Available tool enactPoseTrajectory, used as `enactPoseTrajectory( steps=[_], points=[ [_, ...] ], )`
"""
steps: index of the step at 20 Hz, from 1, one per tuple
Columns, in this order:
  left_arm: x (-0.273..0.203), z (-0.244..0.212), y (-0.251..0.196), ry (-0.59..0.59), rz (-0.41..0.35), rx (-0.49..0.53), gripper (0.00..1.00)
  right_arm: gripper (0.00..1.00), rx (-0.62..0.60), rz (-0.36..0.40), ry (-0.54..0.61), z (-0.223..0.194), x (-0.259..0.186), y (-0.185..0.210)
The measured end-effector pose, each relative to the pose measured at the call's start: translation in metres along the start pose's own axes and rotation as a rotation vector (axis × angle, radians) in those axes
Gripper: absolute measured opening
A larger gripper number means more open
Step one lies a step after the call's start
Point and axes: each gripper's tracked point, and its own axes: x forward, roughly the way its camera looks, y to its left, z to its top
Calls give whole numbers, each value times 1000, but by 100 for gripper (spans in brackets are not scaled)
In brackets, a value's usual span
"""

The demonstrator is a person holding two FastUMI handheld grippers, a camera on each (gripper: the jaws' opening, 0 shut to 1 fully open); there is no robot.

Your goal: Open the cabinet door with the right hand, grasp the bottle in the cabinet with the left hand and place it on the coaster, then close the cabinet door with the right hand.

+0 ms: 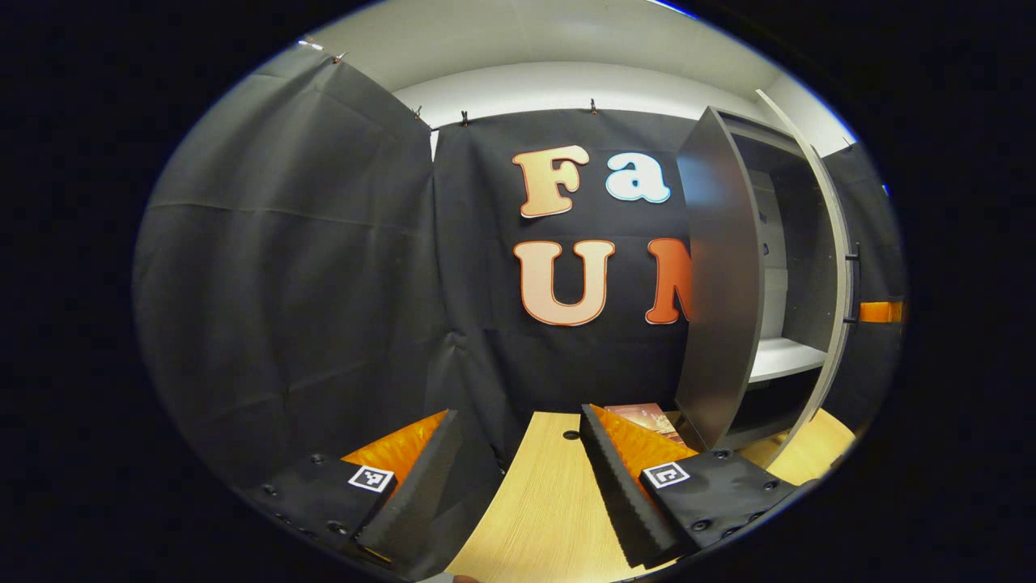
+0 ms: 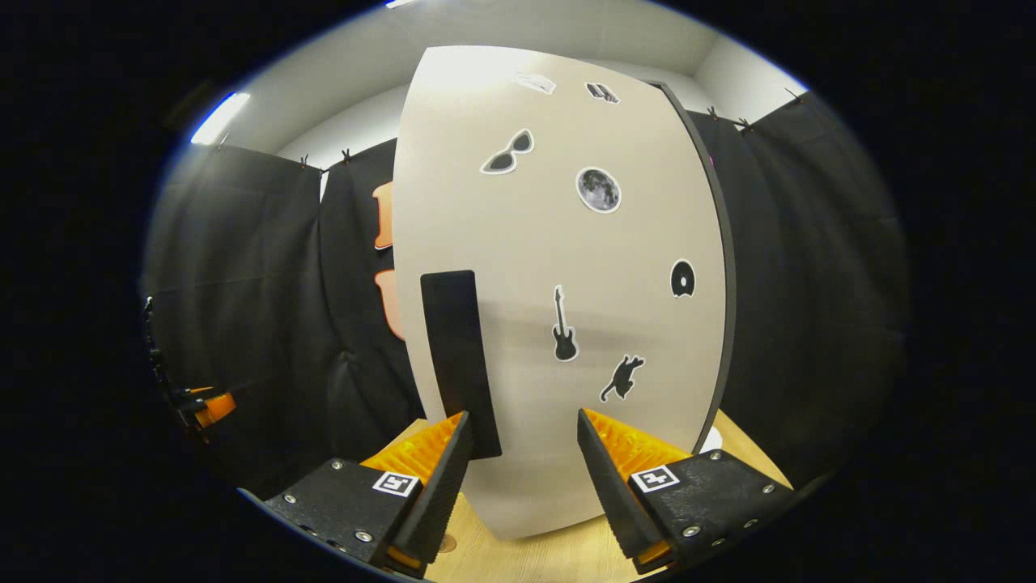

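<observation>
Two claws, both spread and holding nothing.

Left gripper view: my left claw (image 1: 518, 494) hung over the wooden bench (image 1: 542, 518), fingers wide apart, aimed at the booth wall. Cabinet (image 1: 789, 267) sat off to the right, its door (image 1: 825, 267) swung open. I saw a pale shelf (image 1: 785, 356) inside, bare where visible. Couldn't spot the bottle anywhere on it, and the cabinet's near side panel (image 1: 716, 275) hid much of the interior. A brownish flat thing (image 1: 647, 417) lay on the bench just beside the cabinet foot, possibly the coaster, couldn't confirm.

Right gripper view: my right claw (image 2: 518, 478) was also spread, close up to the door's pale sticker-covered face (image 2: 558, 283). Black handle (image 2: 457, 360) stood upright just above the left finger, not between the fingers, no contact that I could tell.

Judgement: bottle location unresolved, so either the fetch was pending or the closing step was due. If closing, I'd have pushed flat on the door face near the handle edge, slow, keeping the left claw away from the swing. If fetching, I'd have turned the left claw right to look past the side panel into the cabinet first.
</observation>
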Motion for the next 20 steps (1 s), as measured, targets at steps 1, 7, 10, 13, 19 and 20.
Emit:
enactPoseTrajectory(
  steps=[1,7,10,13,19,20],
  points=[
    [2,-1,3,2,0,0,96,81,4,2,1,0,2,1],
    [17,2,6,10,-10,0,96,81,12,-10,-3,0,23,9],
    [25,9,6,0,-20,9,96,81,16,-23,-9,0,33,12],
    [32,14,0,-7,-38,15,96,81,30,-35,-11,0,39,14],
    [41,23,-13,-13,-69,43,96,81,24,-63,-26,1,46,16],
    [42,25,-16,-17,-73,47,96,81,24,-68,-27,1,48,16]
  ],
)
